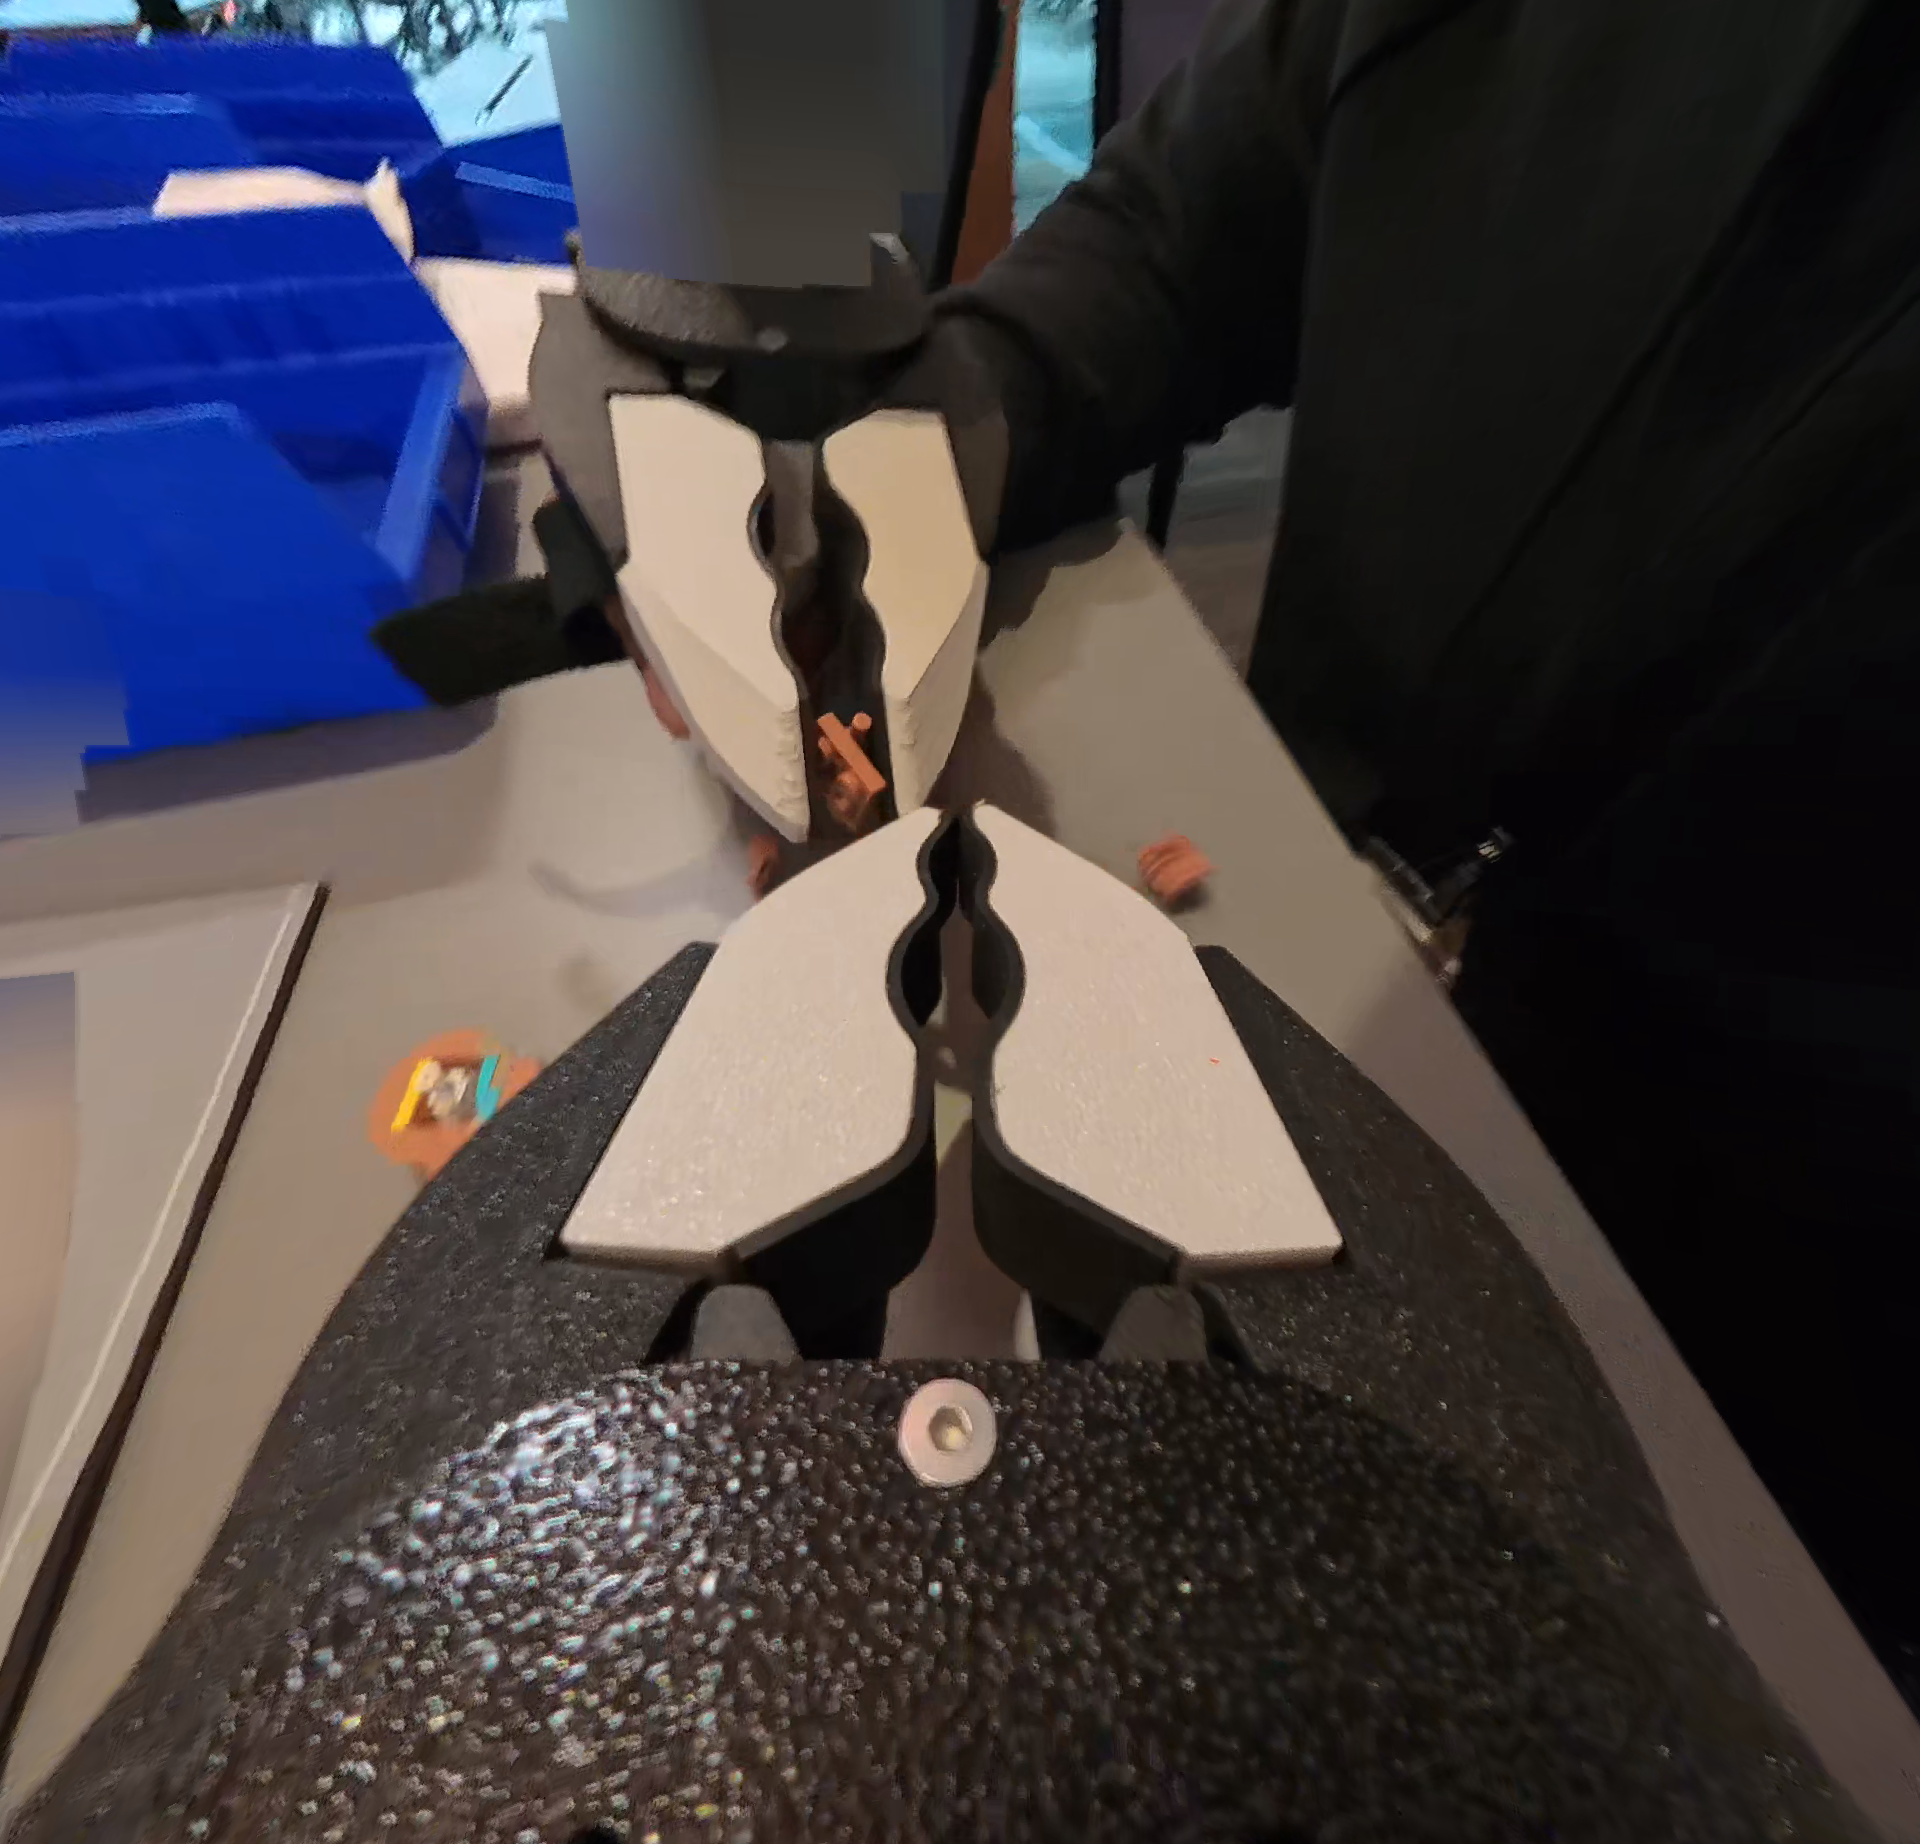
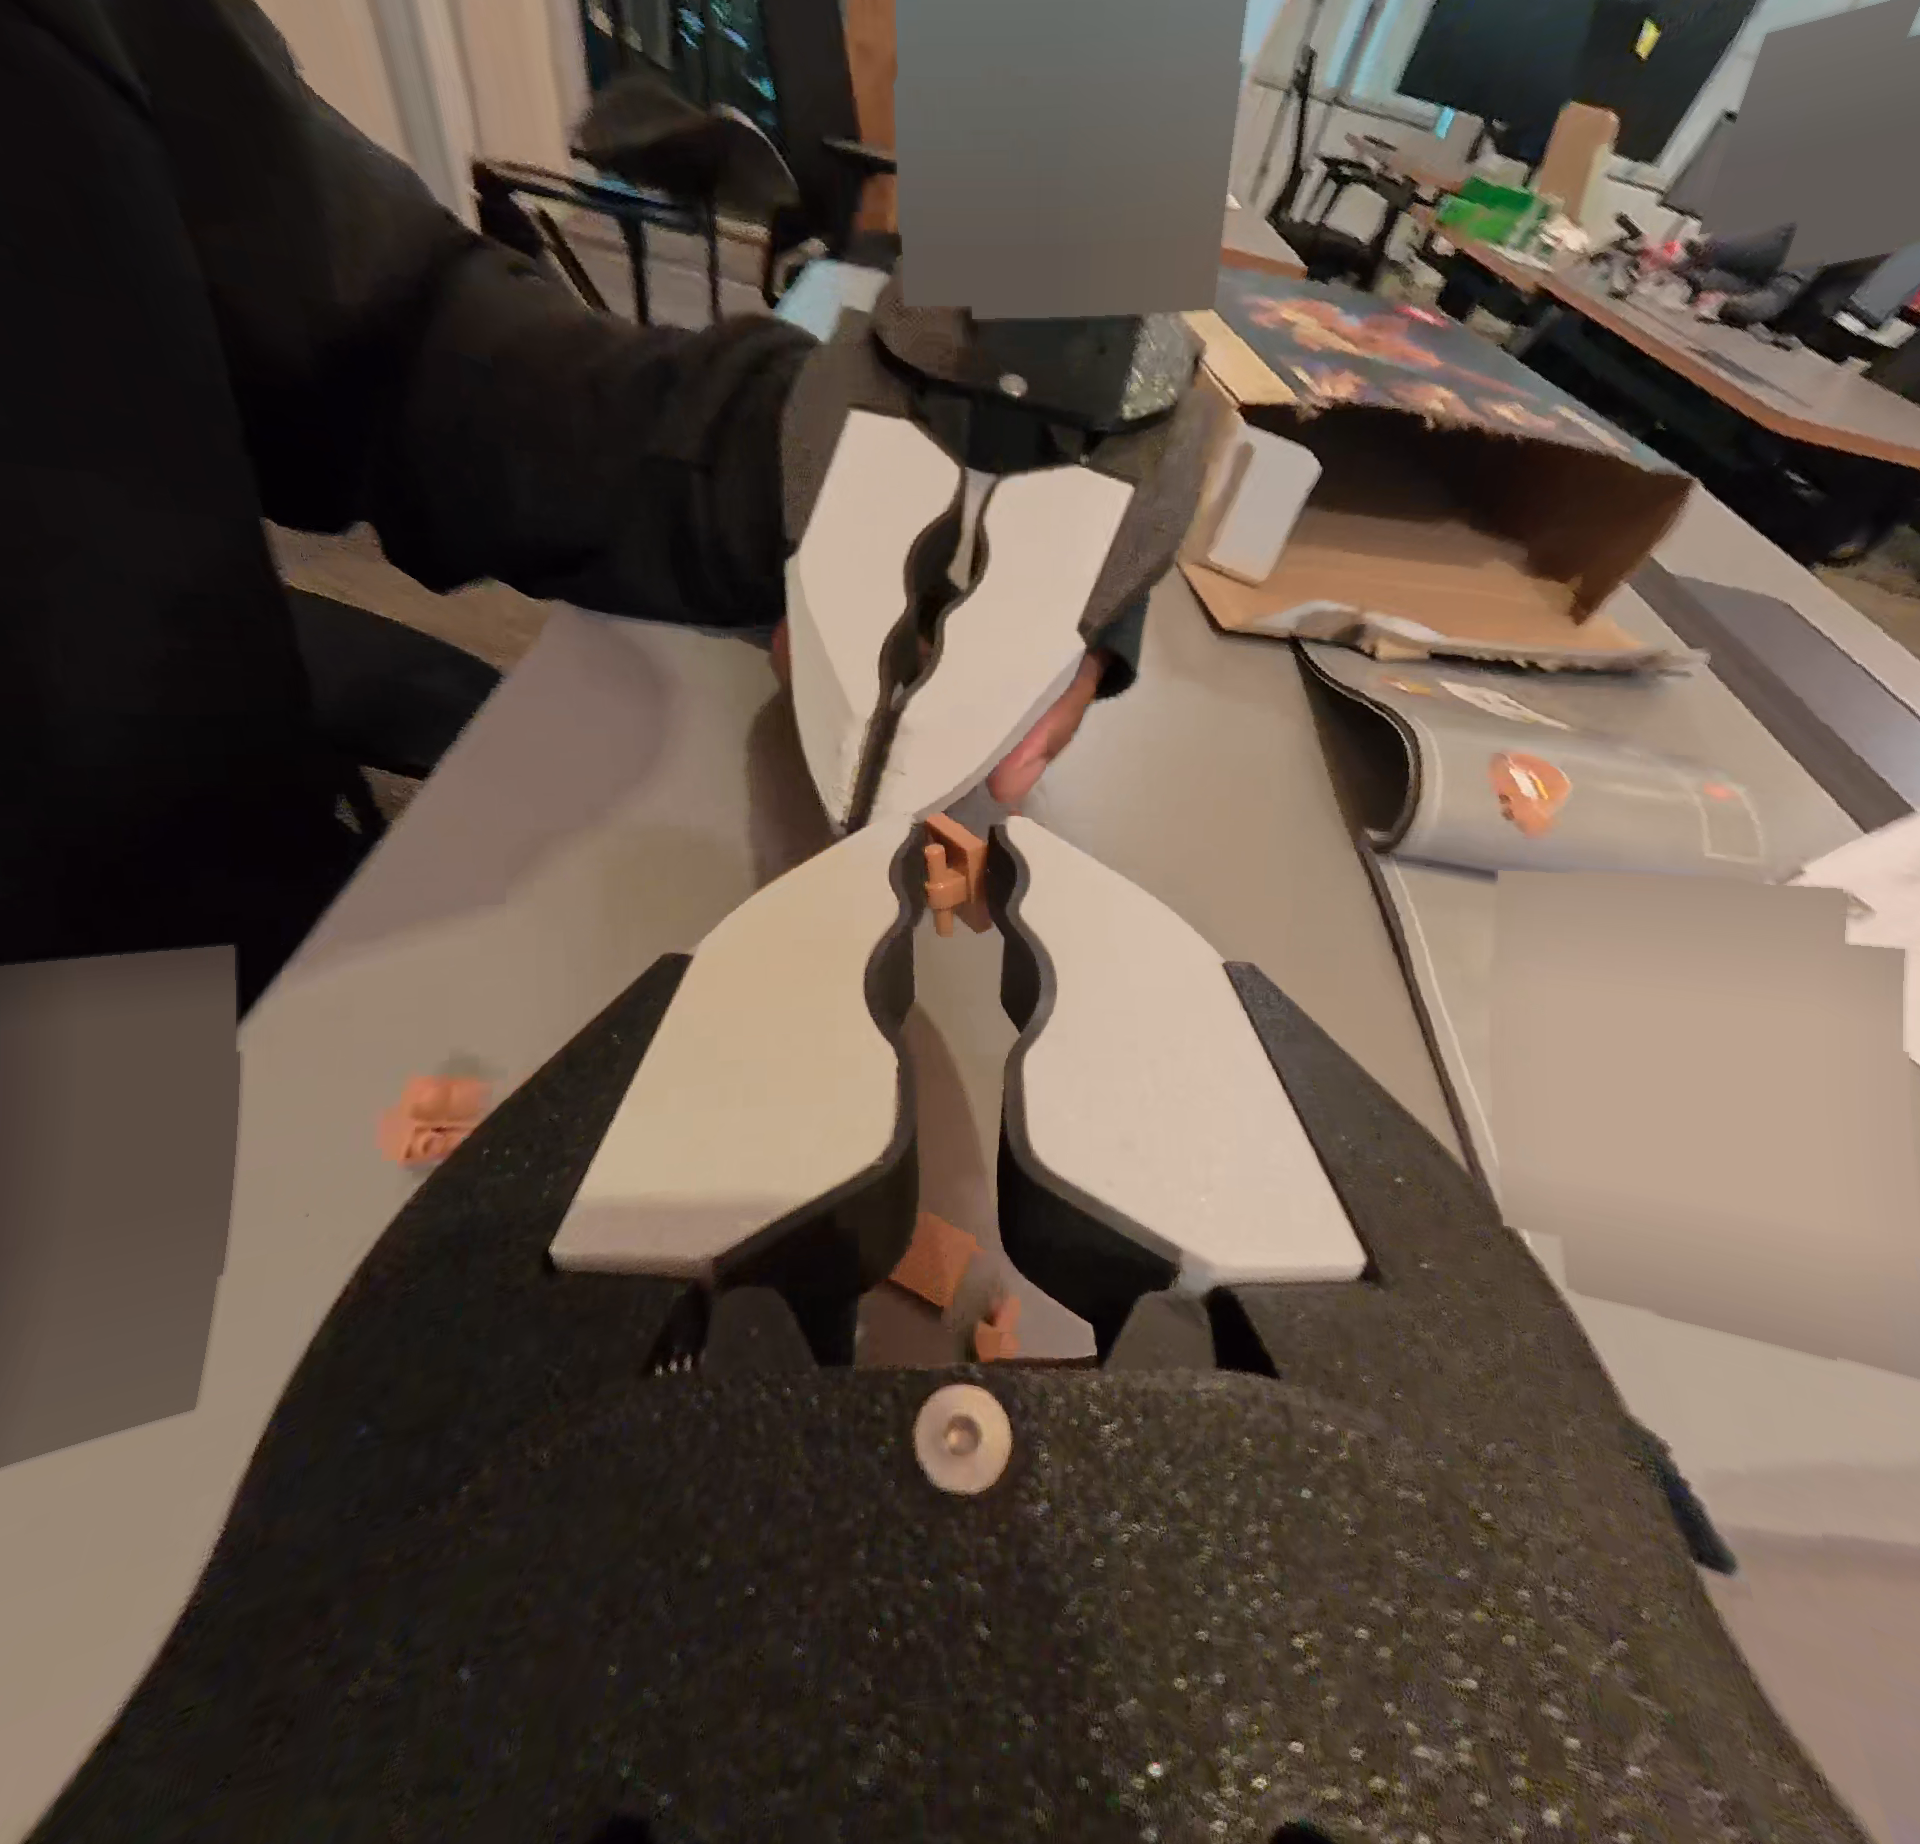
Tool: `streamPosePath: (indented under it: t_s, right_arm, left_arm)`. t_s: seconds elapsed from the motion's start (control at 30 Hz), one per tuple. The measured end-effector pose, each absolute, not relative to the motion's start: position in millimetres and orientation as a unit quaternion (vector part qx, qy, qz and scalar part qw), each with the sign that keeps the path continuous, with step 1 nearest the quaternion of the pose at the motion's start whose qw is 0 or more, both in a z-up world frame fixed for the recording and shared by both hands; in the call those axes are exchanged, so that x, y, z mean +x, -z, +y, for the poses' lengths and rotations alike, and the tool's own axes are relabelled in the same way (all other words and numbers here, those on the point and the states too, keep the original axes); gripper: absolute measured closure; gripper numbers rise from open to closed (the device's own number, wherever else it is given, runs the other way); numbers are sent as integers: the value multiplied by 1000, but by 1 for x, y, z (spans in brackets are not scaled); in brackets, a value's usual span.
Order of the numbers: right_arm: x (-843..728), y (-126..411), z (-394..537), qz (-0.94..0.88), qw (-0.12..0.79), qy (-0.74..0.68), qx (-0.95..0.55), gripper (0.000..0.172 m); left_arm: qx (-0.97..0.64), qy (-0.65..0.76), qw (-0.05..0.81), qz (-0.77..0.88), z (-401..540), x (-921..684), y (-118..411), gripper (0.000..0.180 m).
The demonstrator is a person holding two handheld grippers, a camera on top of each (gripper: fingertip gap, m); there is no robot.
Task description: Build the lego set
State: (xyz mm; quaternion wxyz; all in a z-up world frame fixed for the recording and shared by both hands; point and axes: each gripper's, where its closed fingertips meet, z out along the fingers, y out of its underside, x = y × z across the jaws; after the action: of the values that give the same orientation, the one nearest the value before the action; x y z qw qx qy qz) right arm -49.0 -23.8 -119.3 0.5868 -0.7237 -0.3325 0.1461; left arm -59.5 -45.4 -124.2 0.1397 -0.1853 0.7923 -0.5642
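Two grippers meet tip to tip over the grey table (image 2: pixel 623 755): my right gripper (image 2: pixel 951 885) pinches a small tan brick piece (image 2: pixel 954 875), while my left gripper (image 1: pixel 951 828) is closed on nothing (loose tan pieces (image 1: pixel 1174 864) lie nearby).

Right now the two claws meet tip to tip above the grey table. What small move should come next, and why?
Probably draw the left claw slightly back. It is shut with nothing seen between its tips, which almost touch the right claw; that one grips a small tan brick piece. A little room would keep the shut tips from knocking the piece.
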Motion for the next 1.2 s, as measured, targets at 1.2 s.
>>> streamPosePath:
  t_s: [1.2]
  right_arm:
    - [-42,167,-78,-444,507,5,-739,161]
  left_arm:
    - [-122,476,47,870,-147,-106,168,161]
